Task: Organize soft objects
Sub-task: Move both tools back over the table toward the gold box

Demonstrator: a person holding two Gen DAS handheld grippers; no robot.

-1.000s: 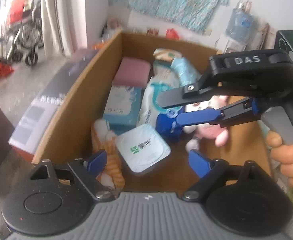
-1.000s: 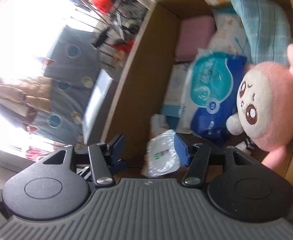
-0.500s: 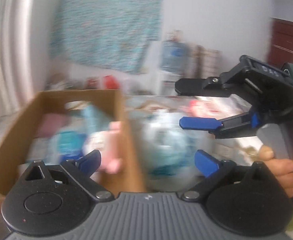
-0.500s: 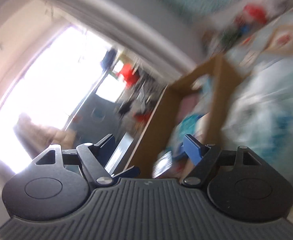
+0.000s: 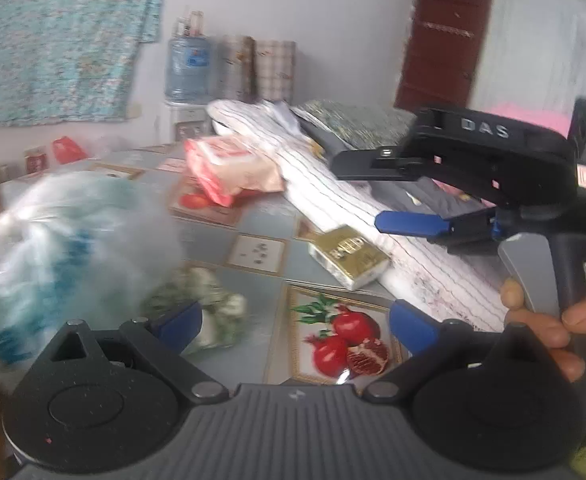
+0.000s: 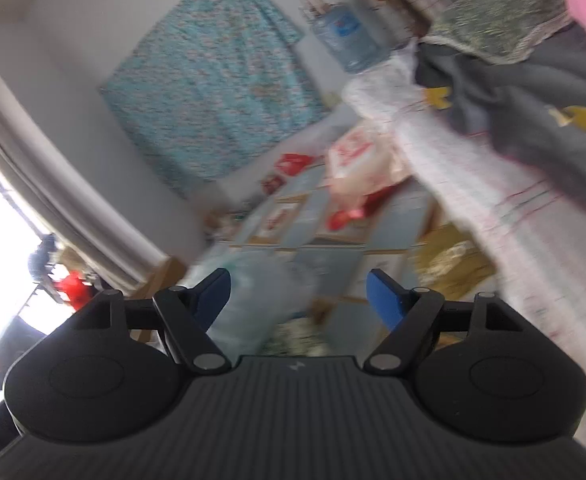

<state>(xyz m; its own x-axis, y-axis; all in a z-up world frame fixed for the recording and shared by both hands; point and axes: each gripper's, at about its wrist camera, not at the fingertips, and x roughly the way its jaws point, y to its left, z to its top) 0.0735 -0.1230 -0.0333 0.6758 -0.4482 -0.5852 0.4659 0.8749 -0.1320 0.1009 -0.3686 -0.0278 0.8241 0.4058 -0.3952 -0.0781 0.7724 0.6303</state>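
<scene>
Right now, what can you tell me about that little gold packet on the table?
The gold packet is a small flat block in shiny gold wrapping with a paler side face; its print is too blurred to read. It lies flat, turned at an angle, on the tiled table, with its far edge against or on the striped white cloth. Neither gripper touches it. In the right wrist view it is only a gold blur.

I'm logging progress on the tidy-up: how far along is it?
Nothing is in hand: left gripper and right gripper are both open and empty. Left on the table: clear plastic bag, pink tissue pack, gold tissue pack, striped cloth. Finished work isn't visible.
</scene>
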